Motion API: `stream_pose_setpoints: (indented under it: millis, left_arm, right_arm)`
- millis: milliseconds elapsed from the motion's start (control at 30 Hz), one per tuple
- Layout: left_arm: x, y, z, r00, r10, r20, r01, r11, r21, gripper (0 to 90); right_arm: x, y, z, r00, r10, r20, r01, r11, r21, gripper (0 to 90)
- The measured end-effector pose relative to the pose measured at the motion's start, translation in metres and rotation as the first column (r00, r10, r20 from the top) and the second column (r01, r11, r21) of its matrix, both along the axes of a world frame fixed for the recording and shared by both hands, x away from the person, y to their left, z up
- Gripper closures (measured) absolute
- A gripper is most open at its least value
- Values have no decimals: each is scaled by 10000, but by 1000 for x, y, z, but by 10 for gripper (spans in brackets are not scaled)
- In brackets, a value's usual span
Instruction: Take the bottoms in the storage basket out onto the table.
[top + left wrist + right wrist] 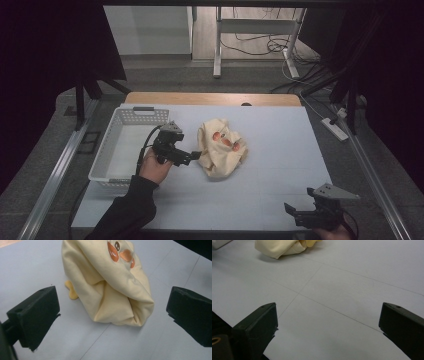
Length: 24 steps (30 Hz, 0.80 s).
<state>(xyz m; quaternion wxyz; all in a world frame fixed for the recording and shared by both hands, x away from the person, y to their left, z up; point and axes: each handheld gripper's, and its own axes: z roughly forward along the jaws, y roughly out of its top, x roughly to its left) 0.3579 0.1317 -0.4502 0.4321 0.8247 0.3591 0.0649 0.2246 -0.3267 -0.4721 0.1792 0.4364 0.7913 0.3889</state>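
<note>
Here, our left gripper (196, 155) hovers wide open beside the crumpled yellow cloth (221, 147) at mid-surface, next to the white basket (127, 122). Our right gripper (295, 212) waits open, well apart. We risk pinching just 1 loose fold, letting the bundle unravel.

Tongs (112, 322) spread wide, one black jaw at each lower corner. Between and just beyond them, a crumpled cream cloth (110, 290) heaped on the pale tabletop (32, 270), orange embroidery (120, 253) near its top, perhaps a face. Small yellow tab (71, 291) poking out beside it.
</note>
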Motion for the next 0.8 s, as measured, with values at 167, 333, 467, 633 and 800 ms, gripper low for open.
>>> stream_pose_setpoints:
  millis: [167, 333, 467, 633, 800]
  left_arm:
    - [-4, 6, 1, 10000, 42, -12, -42, 10000, -59, 0]
    - [-9, 13, 2, 9999, 159, -4, -159, 9995, -272, 0]
    - [-14, 16, 2, 9997, 234, 56, -232, 9992, -334, 0]
    - [-19, 20, 1, 9994, 337, 18, -336, 9984, -445, 0]
    - [-23, 22, 2, 9995, 316, -71, -318, 9986, -420, 0]
  right_arm:
    - [0, 0, 0, 10000, 12, -2, -12, 10000, -11, 25]
    - [0, 0, 0, 10000, 23, 16, -22, 10000, -34, 25]
    - [0, 0, 0, 10000, 26, 28, -26, 10000, -30, 25]
    - [-1, 0, 1, 10000, 71, 48, -71, 10000, 17, 25]
    - [-1, 0, 1, 10000, 44, 44, -44, 10000, 38, 25]
